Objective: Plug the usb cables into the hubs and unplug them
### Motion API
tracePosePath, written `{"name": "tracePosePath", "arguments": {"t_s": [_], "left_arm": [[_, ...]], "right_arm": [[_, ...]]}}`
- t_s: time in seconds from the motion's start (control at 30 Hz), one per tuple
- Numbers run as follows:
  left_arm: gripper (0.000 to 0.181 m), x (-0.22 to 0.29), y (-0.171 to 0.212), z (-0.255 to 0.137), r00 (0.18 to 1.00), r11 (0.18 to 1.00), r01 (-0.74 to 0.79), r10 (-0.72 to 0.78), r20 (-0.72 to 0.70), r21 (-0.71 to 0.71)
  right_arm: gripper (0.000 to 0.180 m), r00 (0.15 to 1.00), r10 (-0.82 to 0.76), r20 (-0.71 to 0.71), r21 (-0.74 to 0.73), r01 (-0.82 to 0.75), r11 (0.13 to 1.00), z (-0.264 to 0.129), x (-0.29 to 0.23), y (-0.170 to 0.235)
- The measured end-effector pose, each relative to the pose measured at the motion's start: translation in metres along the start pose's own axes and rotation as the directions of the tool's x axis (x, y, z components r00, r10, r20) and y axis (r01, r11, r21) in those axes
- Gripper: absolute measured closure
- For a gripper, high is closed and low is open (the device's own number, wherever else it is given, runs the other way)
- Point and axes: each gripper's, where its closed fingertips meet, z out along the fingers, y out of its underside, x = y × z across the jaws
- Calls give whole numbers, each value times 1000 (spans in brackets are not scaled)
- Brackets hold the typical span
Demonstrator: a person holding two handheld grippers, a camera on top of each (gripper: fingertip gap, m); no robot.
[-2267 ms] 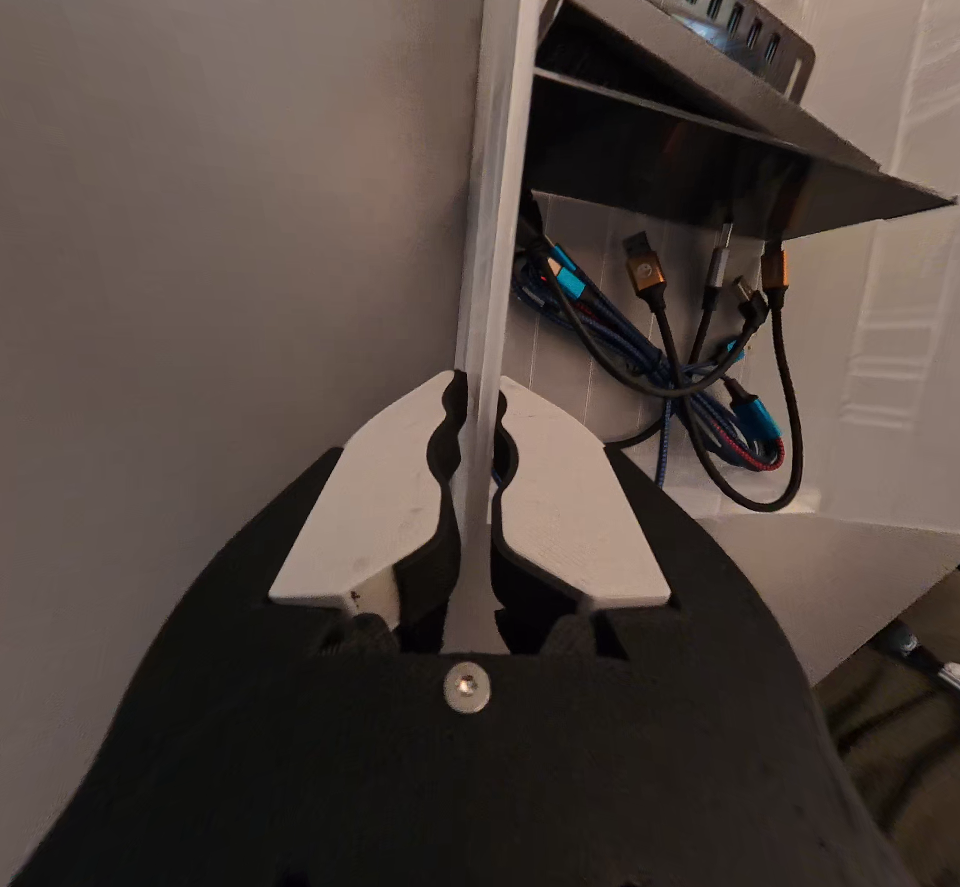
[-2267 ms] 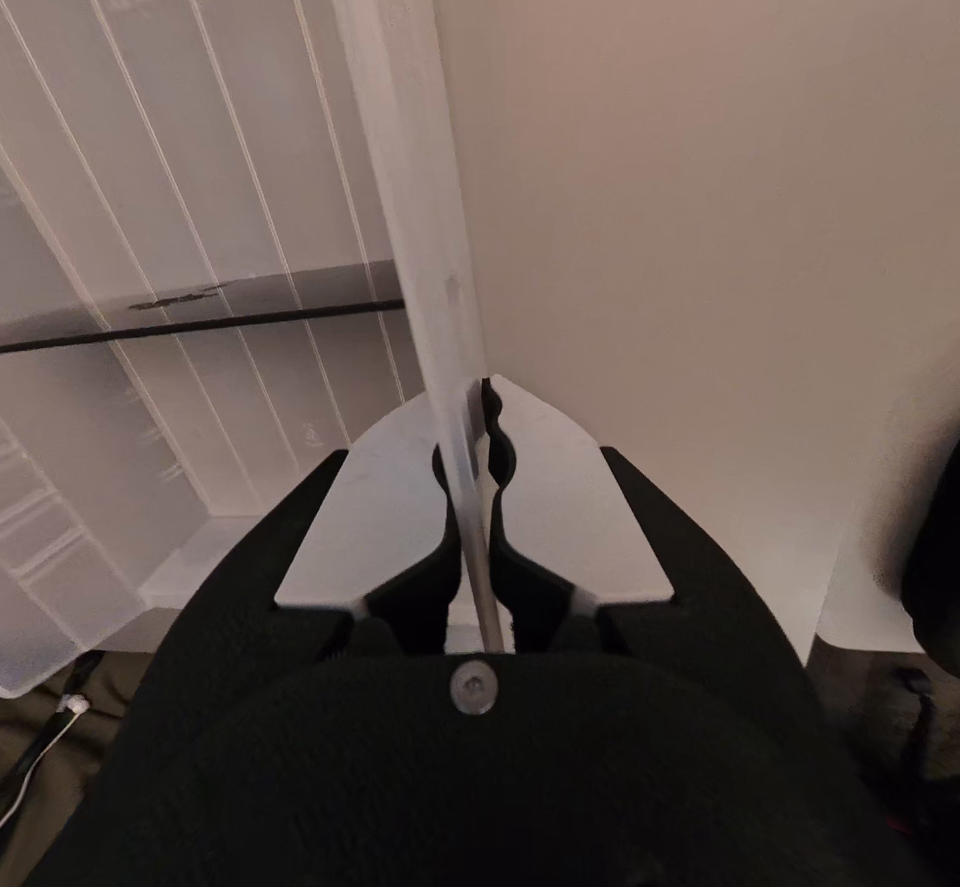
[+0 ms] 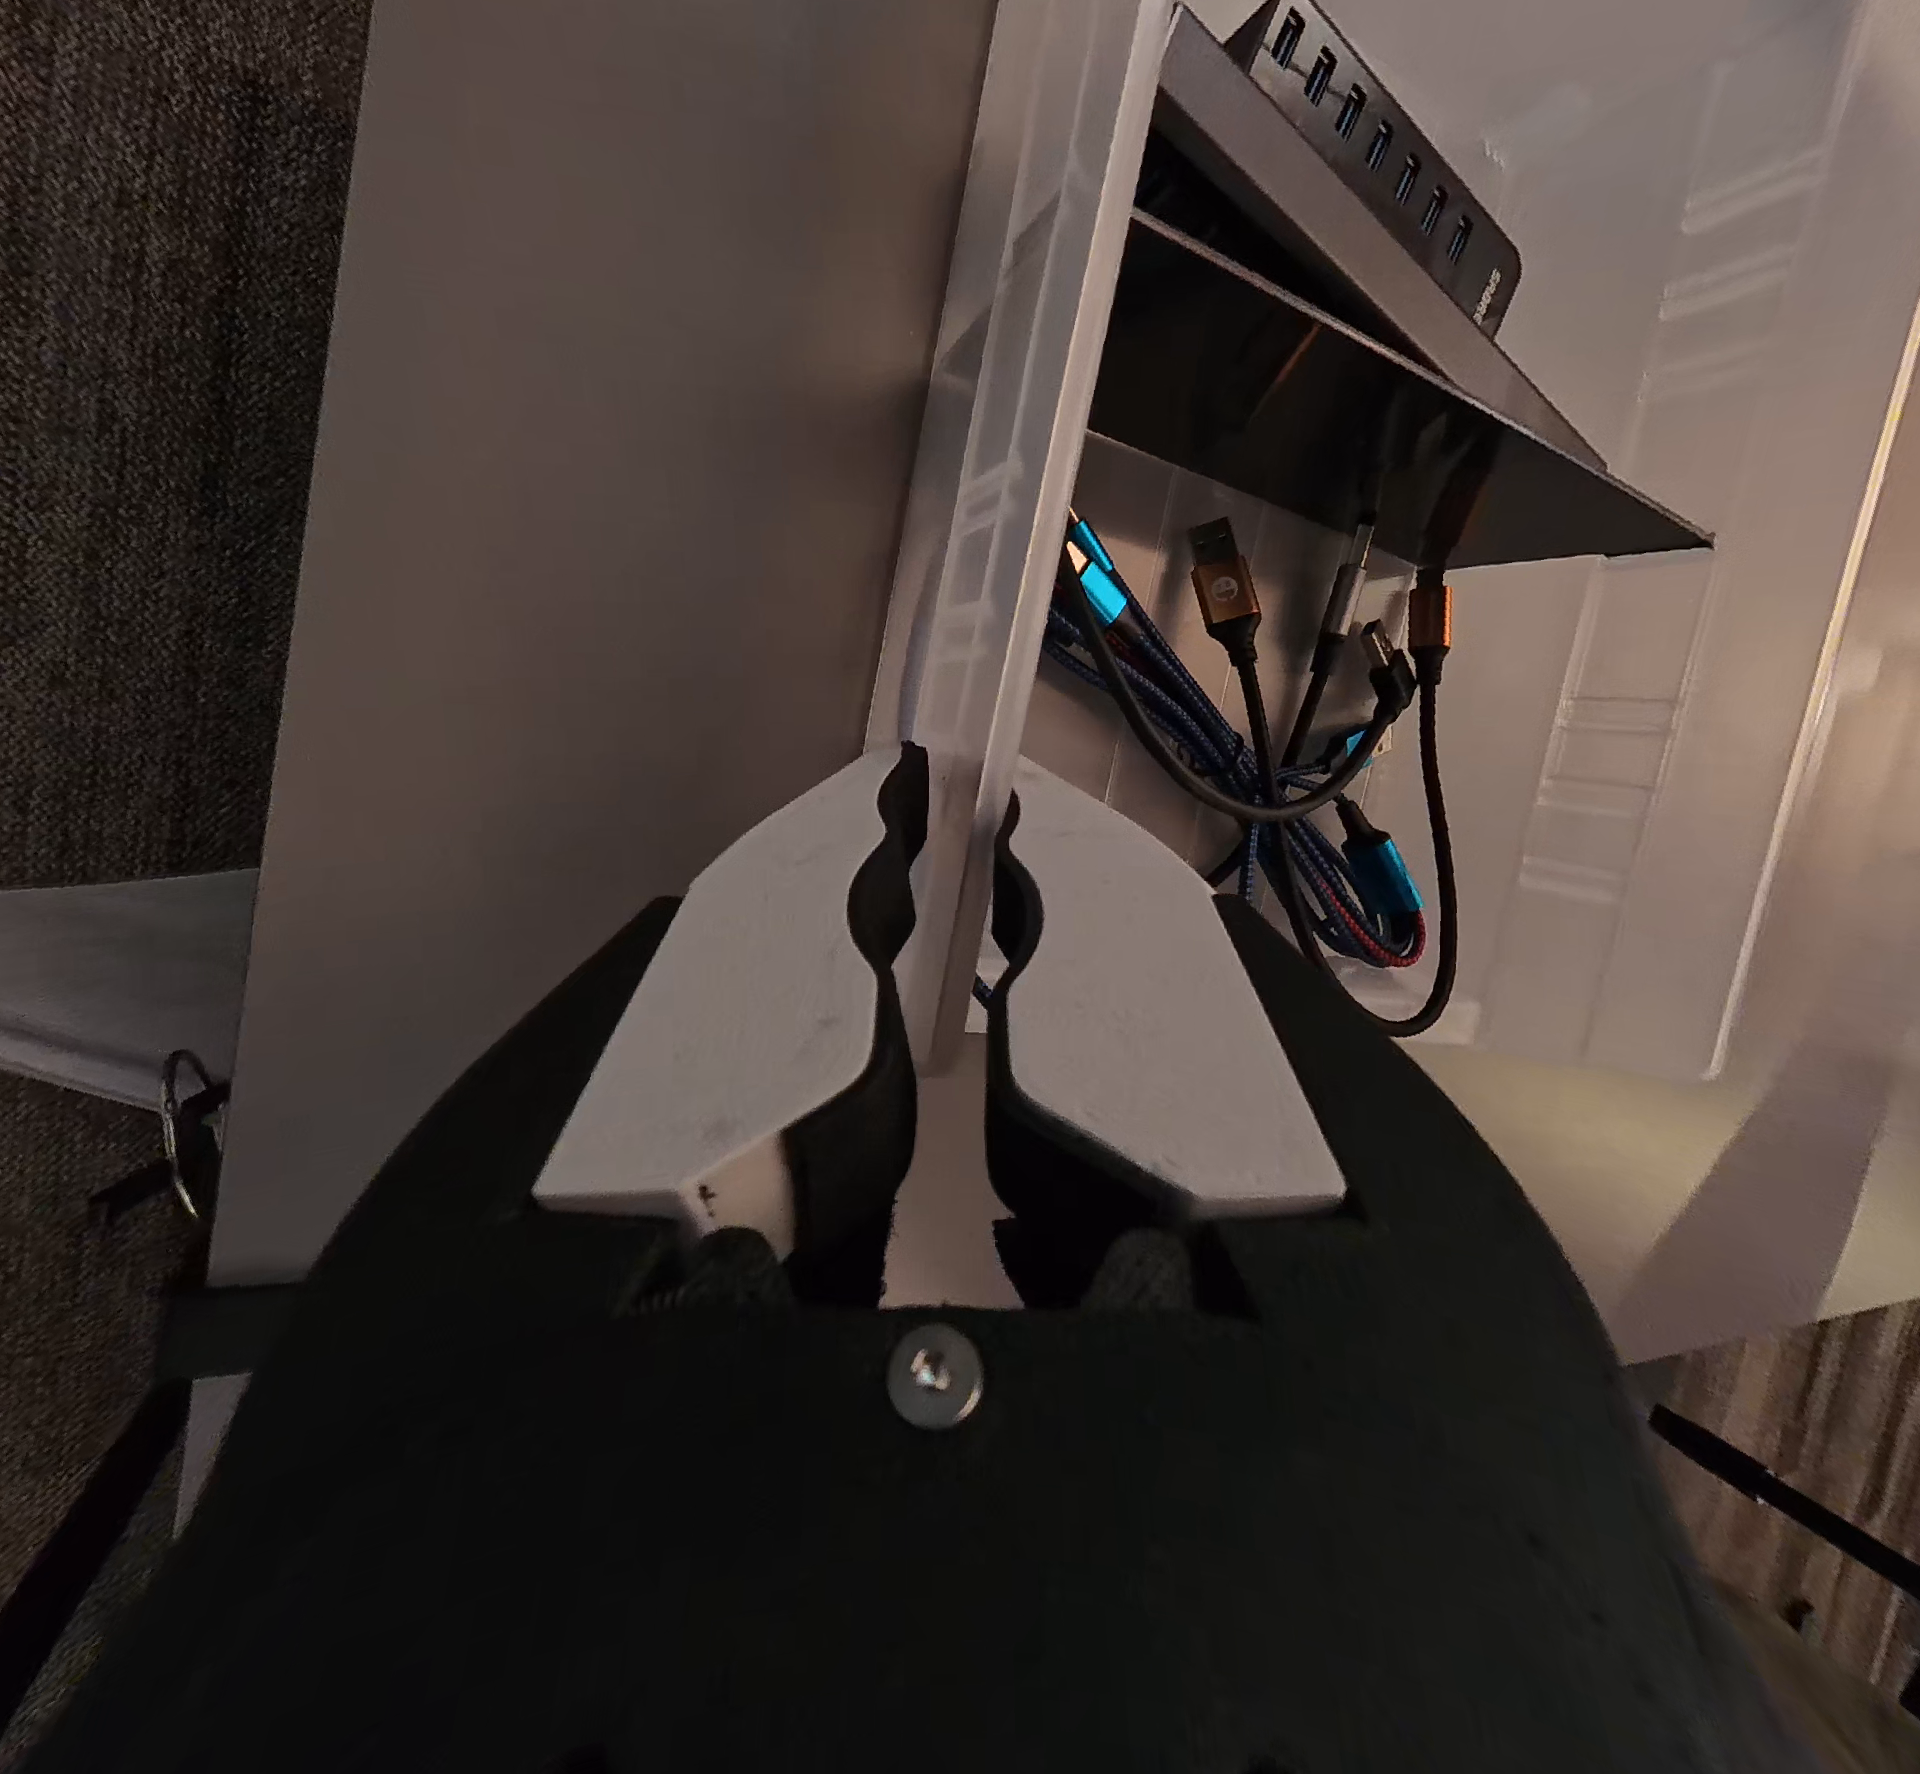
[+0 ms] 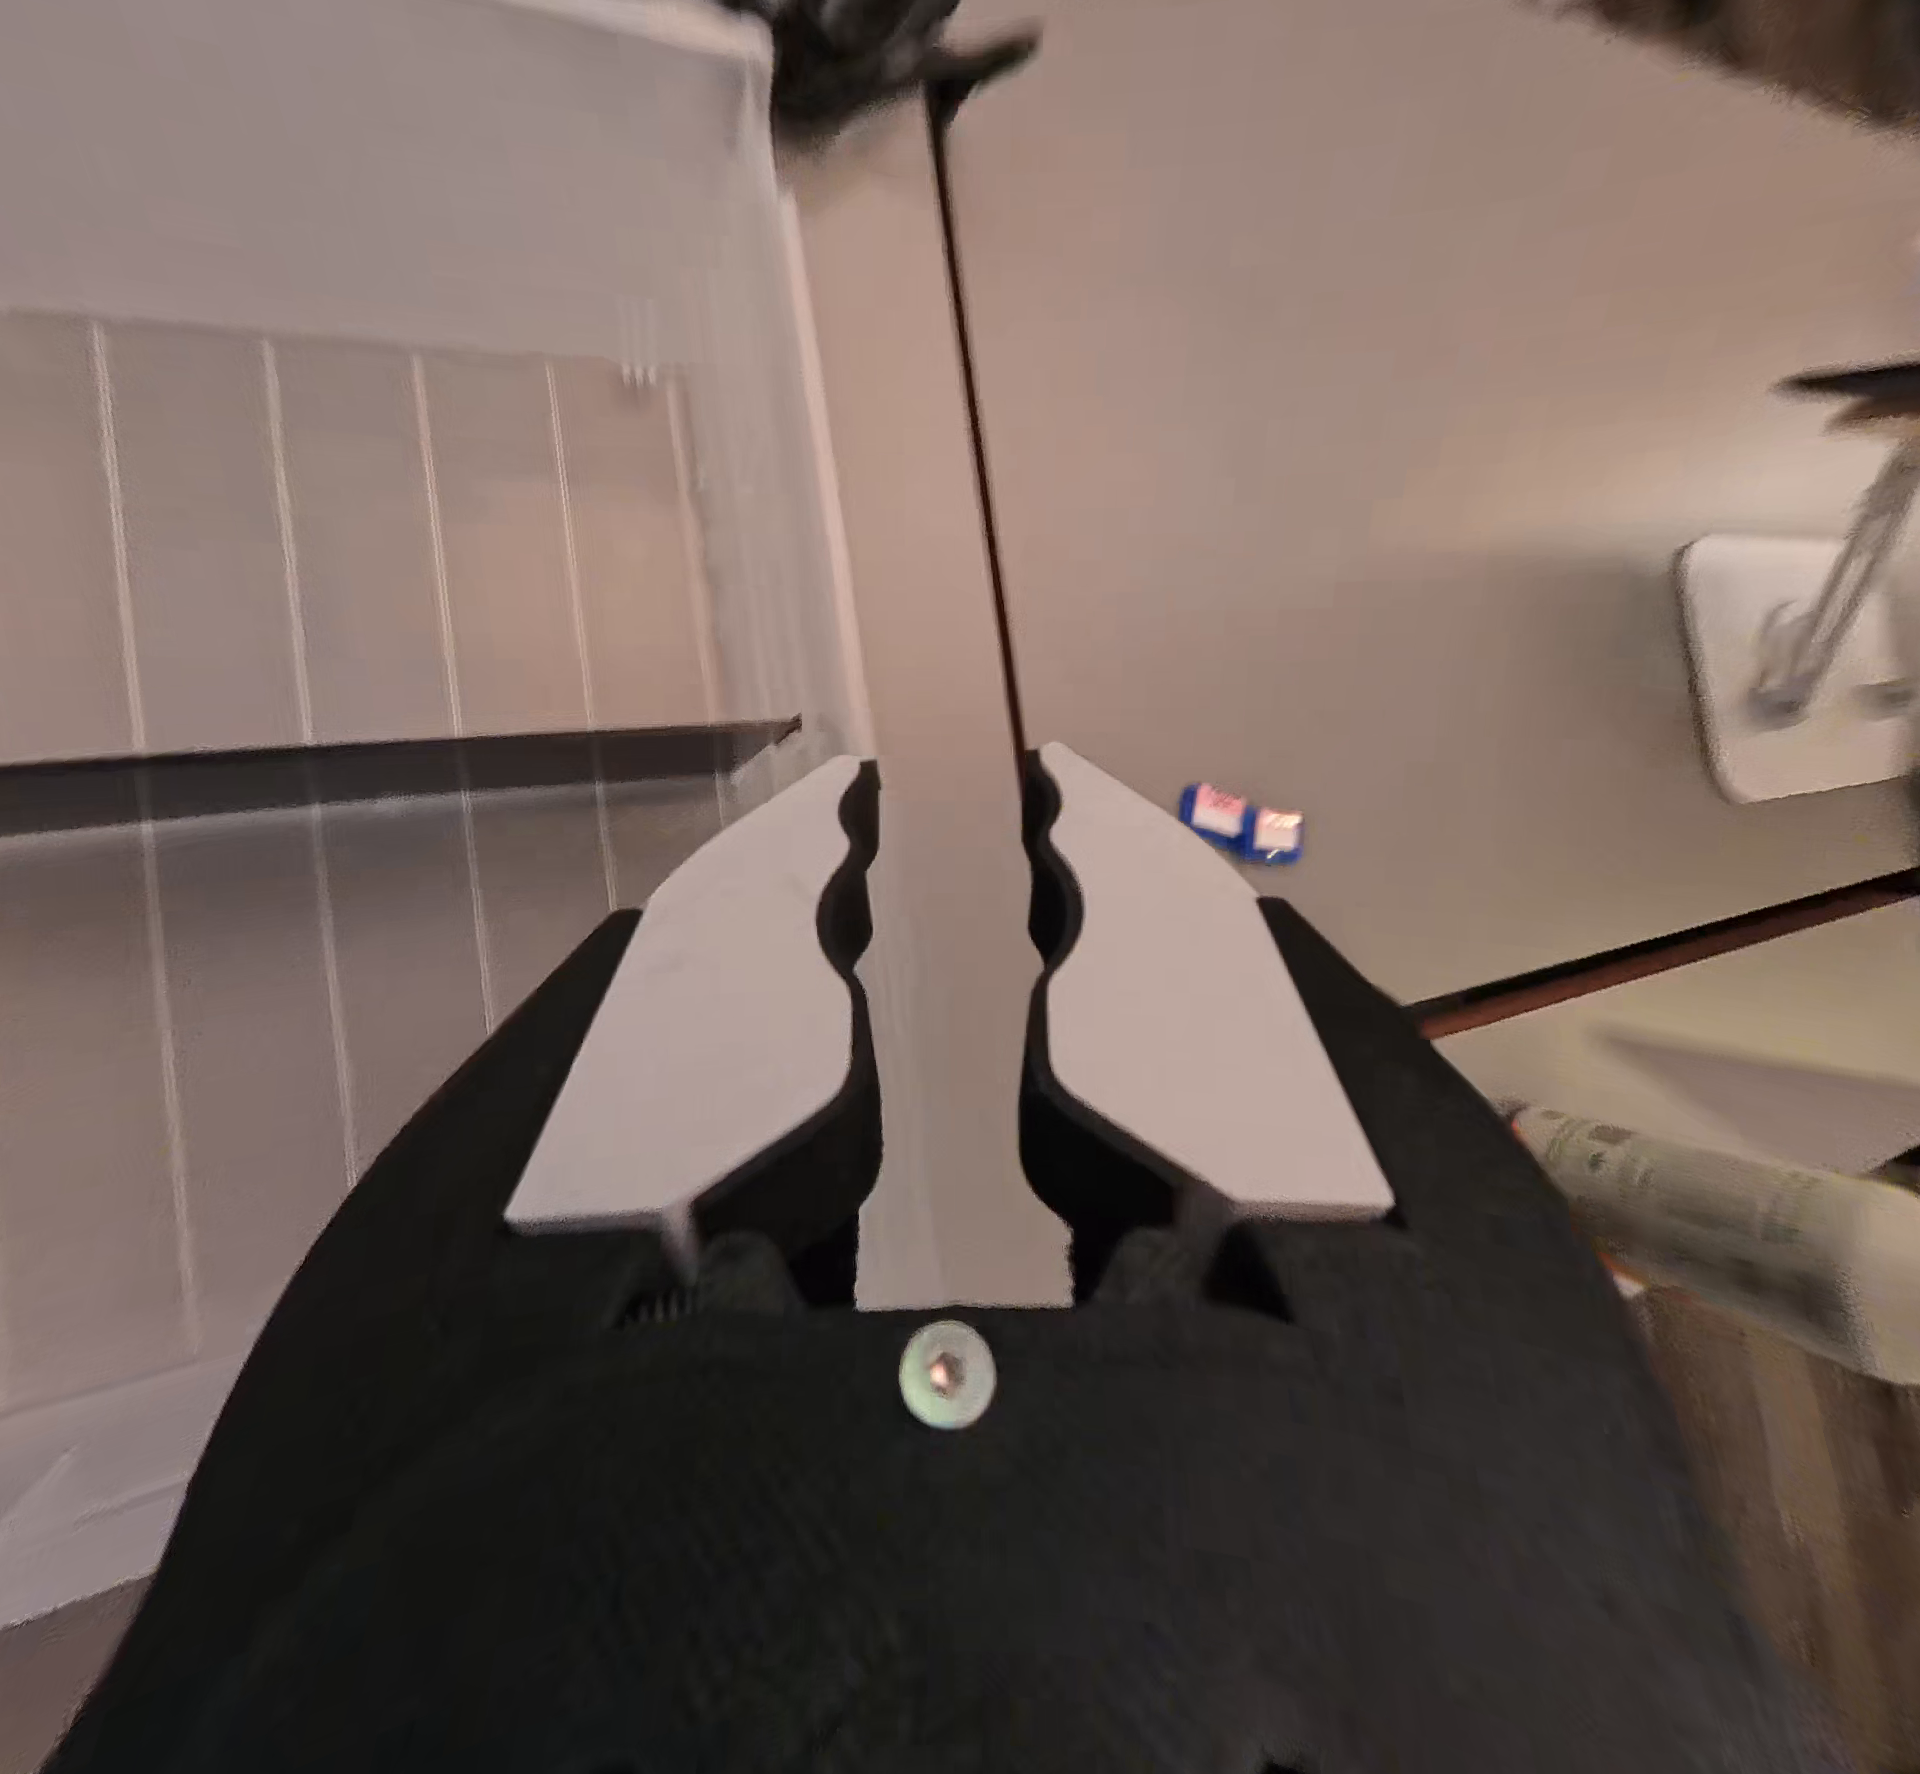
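left gripper (image 3: 961, 789): jaws narrow, set either side of the rim of a clear plastic bin (image 3: 1049, 436), looks pinched but a sliver of gap shows on one side, so grip not certain. right gripper (image 4: 951, 768): jaws parted a bit, nothing between them, just white table (image 4: 1351, 374) behind; frame is blurred.

outward from the left jaws, inside the bin: tangle of usb cables (image 3: 1309, 820) w/ blue and orange plugs, lying below a dark metal shelf (image 3: 1455, 436); multi-port hub (image 3: 1392, 176) sits on top of the shelf, ports look empty.

step, imo: bin handling/positioning, no plugging begun. next calls for the left to steady or let go of the rim, and the right to reach into the bin for one plug, e.g. the orange-collared one (image 3: 1226, 586), and line it up w/ a port.
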Motion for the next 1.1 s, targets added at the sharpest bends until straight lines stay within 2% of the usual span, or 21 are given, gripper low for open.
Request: {"name": "tracePosePath", "arguments": {"t_s": [0.1,0.17,0.3,0.4,0.5,0.6,0.7,0.77,0.83,0.93,1.1], "left_arm": [[172,0,1,-1,1000,1000,15,-15,7,-1],[171,2,-2,-6,998,998,56,-56,-7,18],[168,6,-27,-46,997,969,72,-76,7,237],[166,41,-35,-80,996,931,-57,78,-44,361],[157,85,-22,-87,962,920,-182,240,-131,347],[146,108,2,-70,939,939,-281,312,-148,196],[137,118,13,-44,901,910,-410,414,-129,59],[139,124,17,-28,880,891,-454,447,-163,-6],[141,118,17,-14,890,893,-445,432,-147,-70],[138,93,25,0,943,921,-333,325,-69,-202],[141,69,22,11,969,939,-233,246,20,-254]], "right_arm": [[152,1000,31,-6,205,-29,978,-34,-4,-38],[146,997,63,43,397,-75,915,-66,-16,-70],[134,981,47,187,717,-169,676,-143,-61,-118],[132,980,-76,182,864,-123,489,-194,-102,-136],[128,966,-175,189,880,-87,468,-215,-147,-149],[125,933,-259,249,895,-120,429,-236,-194,-160],[124,890,-332,313,900,-167,402,-258,-239,-166],[123,853,-377,360,894,-200,402,-271,-266,-169],[123,810,-420,410,886,-244,394,-286,-289,-172],[123,743,-466,481,869,-335,364,-314,-311,-176],[123,645,-506,573,819,-477,321,-349,-327,-179]]}}
